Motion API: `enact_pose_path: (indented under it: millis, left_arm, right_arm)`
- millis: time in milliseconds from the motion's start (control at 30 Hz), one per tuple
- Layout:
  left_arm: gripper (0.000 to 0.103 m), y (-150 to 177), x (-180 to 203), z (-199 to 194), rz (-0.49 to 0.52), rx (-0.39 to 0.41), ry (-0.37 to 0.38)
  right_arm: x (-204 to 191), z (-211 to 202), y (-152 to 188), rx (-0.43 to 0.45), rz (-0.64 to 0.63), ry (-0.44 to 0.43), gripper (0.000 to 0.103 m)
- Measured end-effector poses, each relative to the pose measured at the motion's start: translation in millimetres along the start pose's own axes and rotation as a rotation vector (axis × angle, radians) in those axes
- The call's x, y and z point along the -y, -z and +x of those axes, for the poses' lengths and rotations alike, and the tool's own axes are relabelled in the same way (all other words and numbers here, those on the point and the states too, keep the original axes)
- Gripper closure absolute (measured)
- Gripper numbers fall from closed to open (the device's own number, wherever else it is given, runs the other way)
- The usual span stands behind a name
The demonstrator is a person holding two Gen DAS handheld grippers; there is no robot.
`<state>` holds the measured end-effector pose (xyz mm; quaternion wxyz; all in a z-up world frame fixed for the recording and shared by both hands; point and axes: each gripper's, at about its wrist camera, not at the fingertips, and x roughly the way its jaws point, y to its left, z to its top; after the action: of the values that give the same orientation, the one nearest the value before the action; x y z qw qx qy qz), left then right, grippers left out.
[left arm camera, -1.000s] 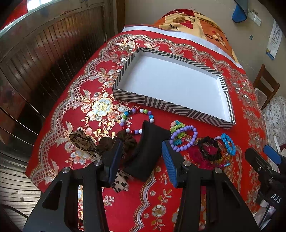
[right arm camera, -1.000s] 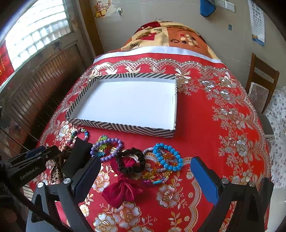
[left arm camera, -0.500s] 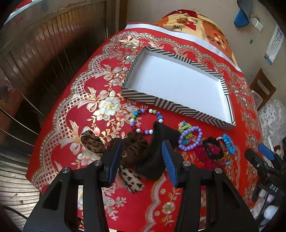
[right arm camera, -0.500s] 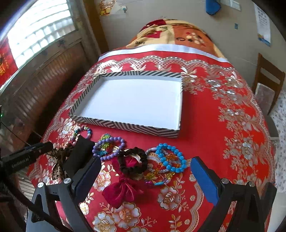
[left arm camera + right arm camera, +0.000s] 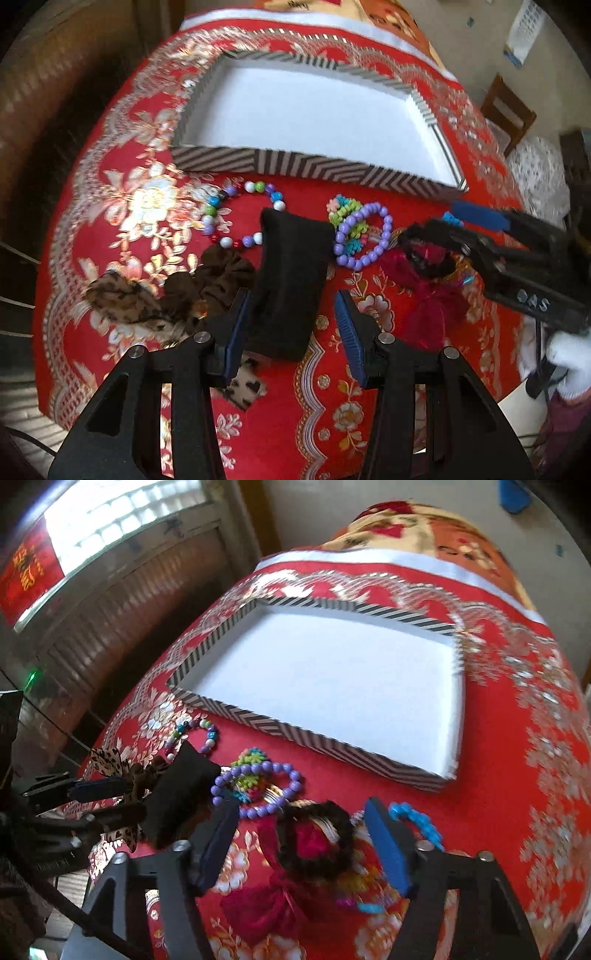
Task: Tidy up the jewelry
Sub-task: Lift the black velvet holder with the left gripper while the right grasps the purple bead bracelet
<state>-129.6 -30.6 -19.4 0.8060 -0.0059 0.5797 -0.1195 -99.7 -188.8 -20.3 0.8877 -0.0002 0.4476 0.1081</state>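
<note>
while the left gripper (image 5: 293, 332) hangs over the near edge of the red tablecloth (image 5: 369, 424), its jaws stand spread with the black velvet bracelet cushion (image 5: 291, 273) between them; the left pad looks to brush its side and the right pad is clear of it, so nothing is pinched. just left of the jaws lies a brown scrunchie (image 5: 218, 277) with leopard ribbon, ahead a multicoloured bead bracelet (image 5: 236, 221), ahead-right a purple bead bracelet (image 5: 364, 240). beyond them sits the empty chevron-striped tray (image 5: 295, 164).

seen from the right wrist, the right gripper (image 5: 301, 845) has just been closing its jaws, which straddle the dark fuzzy scrunchie with the maroon bow (image 5: 314, 842); the pads do not yet press it. a blue bead bracelet (image 5: 421, 821) lies just right of the right finger.

that scrunchie should be light, soft and squashy, not fragile: i would pinch across its ring, not the floppy bow. the cushion, stiffer but plush, wants a grip across its narrow waist.
</note>
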Motion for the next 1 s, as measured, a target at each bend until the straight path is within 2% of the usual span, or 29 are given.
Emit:
enact_pose_path:
  millis: [133, 333, 400, 433, 467, 500, 567, 600, 667, 833, 1000]
  left_arm:
    - [0.058, -9.2, 0.5, 16.7, 0.025, -0.022, -0.018]
    - [0.058, -21.1, 6.8, 32.4, 0.087, -0.039, 0.007]
    - [0.058, -24.2, 8.0, 38.9, 0.096, -0.046, 0.007]
    - [0.062, -25.7, 7.3, 41.1, 0.096, -0.047, 0.012]
    - [0.075, -27.2, 6.5, 42.9, 0.093, -0.047, 0.020]
    - [0.080, -27.9, 5.9, 44.1, 0.091, -0.049, 0.025]
    - [0.088, -30.5, 2.9, 45.8, 0.077, -0.054, 0.043]
    - [0.090, -32.8, 1.6, 46.4, 0.066, -0.055, 0.055]
    - [0.093, -34.8, -1.6, 43.2, 0.038, -0.051, 0.087]
    - [0.094, -42.2, -9.6, 19.7, -0.021, -0.026, 0.173]
    - [0.094, -50.8, -13.0, -12.8, -0.042, 0.036, 0.191]
  right_arm:
    - [0.2, 23.7, -10.9, -0.034, -0.014, -0.021, 0.050]
    - [1.7, 51.4, -14.6, -0.082, -0.045, -0.020, 0.056]
    - [3.0, 58.9, -13.4, -0.098, -0.044, -0.025, 0.063]
    - [3.7, 63.1, -12.5, -0.106, -0.042, -0.030, 0.065]
    - [3.9, 65.5, -11.4, -0.109, -0.042, -0.032, 0.068]
    - [2.9, 65.7, -11.3, -0.094, -0.051, -0.024, 0.072]
    - [0.5, 66.6, -11.4, -0.090, -0.072, -0.010, 0.080]
    - [-0.1, 67.6, -11.7, -0.088, -0.079, -0.009, 0.088]
    - [1.1, 68.3, -12.1, -0.080, -0.076, -0.013, 0.094]
    - [5.7, 50.8, -14.2, -0.049, -0.039, -0.061, 0.095]
    - [0.8, 13.3, -23.0, 0.011, -0.036, -0.110, 0.095]
